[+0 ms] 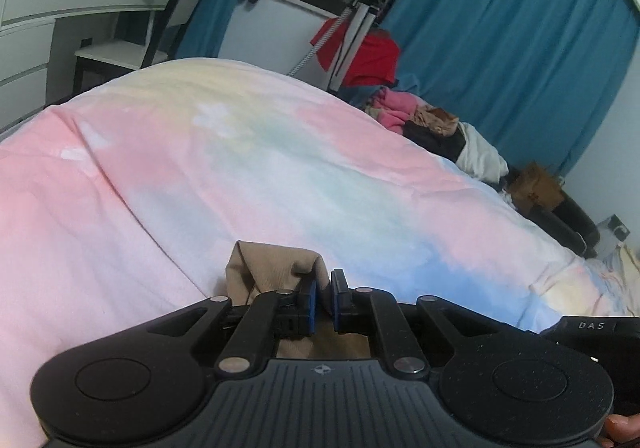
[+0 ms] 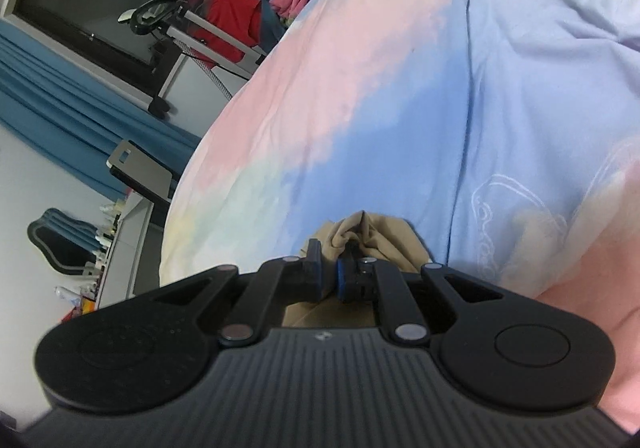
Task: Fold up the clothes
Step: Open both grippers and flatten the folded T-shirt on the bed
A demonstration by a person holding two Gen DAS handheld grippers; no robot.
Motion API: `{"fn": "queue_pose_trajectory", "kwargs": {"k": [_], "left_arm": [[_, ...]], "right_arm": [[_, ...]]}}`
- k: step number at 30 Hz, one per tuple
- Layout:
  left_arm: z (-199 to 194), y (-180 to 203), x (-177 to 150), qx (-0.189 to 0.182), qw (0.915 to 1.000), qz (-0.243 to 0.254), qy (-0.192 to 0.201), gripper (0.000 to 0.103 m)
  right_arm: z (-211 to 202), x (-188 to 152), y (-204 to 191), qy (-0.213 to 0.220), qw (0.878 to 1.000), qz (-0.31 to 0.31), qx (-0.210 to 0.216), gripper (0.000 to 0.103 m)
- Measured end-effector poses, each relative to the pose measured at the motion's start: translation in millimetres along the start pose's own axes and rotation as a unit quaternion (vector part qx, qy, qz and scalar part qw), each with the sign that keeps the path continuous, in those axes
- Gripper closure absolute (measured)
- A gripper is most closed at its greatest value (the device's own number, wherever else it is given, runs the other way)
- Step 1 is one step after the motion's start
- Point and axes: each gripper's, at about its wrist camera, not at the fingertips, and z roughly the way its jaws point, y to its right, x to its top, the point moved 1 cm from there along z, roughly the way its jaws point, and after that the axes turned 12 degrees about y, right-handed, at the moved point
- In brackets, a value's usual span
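the left gripper [image 1: 323, 298] has its blue pads nearly together, pinching a fold of the tan garment [image 1: 272, 268], which bunches up just past the left pad and hangs below the fingers. the right gripper [image 2: 329, 275] is likewise pressed together on the same tan cloth, a crumpled bit of it rising between and beyond its pads. both hover over the pastel bedspread [image 1: 240, 167]. farther off, at the bed's far edge, lies a pile of clothes [image 1: 420, 119], then a red garment [image 1: 368, 55] on a metal frame, and teal curtains [image 1: 520, 27] behind.
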Motion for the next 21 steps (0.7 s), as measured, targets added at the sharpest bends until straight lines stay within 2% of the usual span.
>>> {"fn": "queue_pose_trajectory", "kwargs": {"k": [2,4,5,6,7,8,9,14,17,20,21], "left_arm": [[-8,4,3,-0.006,0.9999,0.008,-0.003,0.089],[-16,9,6,-0.014,0.9997,0.020,-0.009,0.068],[-20,12,6,-0.019,0.9993,0.029,-0.013,0.054],[-24,15,7,-0.023,0.9989,0.038,-0.018,0.042],[-29,20,7,-0.026,0.9985,0.046,-0.014,0.036],[-34,24,7,-0.025,0.9980,0.058,-0.008,0.021],[-39,27,7,-0.023,0.9973,0.070,-0.003,0.014],[-67,42,7,-0.008,0.9893,0.143,0.028,0.003],[-74,43,6,-0.002,0.9851,0.169,0.034,0.003],[-63,41,3,0.007,0.9841,0.177,0.016,0.003],[-57,40,2,0.009,0.9841,0.177,0.009,0.003]], "right_arm": [[-5,1,-4,-0.002,1.000,-0.016,0.004,0.090],[-10,3,-10,-0.004,0.999,-0.036,0.010,0.088],[-14,5,-14,-0.005,0.999,-0.050,0.017,0.084],[-19,6,-18,-0.003,0.998,-0.063,0.027,0.068],[-25,7,-22,0.001,0.996,-0.076,0.037,0.053],[-31,8,-27,0.011,0.995,-0.090,0.045,0.019],[-38,8,-32,0.023,0.993,-0.105,0.051,0.000],[-68,8,-52,0.067,0.978,-0.185,0.069,0.000],[-75,4,-59,0.080,0.968,-0.228,0.069,0.000],[-64,-4,-66,0.060,0.957,-0.274,0.077,0.002],[-57,-9,-69,0.054,0.952,-0.290,0.079,0.008]]}}
